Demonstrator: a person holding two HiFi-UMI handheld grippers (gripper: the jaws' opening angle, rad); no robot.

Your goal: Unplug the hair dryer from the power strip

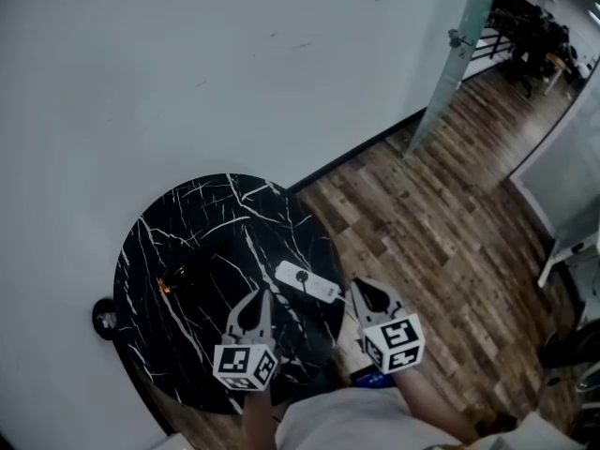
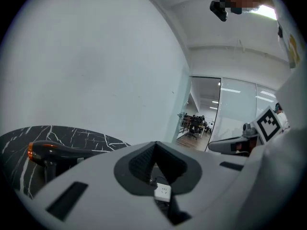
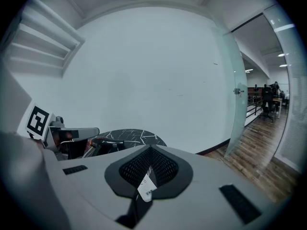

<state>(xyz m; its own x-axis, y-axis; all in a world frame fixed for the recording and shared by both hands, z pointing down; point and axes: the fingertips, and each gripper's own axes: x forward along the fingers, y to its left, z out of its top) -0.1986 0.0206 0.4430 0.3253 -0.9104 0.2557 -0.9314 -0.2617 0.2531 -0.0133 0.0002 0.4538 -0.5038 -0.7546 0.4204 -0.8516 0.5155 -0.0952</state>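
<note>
Both grippers hover over the near edge of a round black marble table [image 1: 159,242], neither touching anything. Left gripper [image 1: 263,294] has its jaws fully together with nothing held, and right gripper [image 1: 358,287] is the same, closed and empty. The white power strip [image 1: 307,282] lies on the table's right part, between and just beyond the two jaw tips. A dark spot on it looks like a plug, but the cord can't be made out against the black top. The hair dryer [image 1: 190,277], dark with an orange glow at one end, lies on the table left of the strip, near the left gripper. White wall [image 1: 234,64] behind, wood floor [image 1: 441,242] at right
</note>
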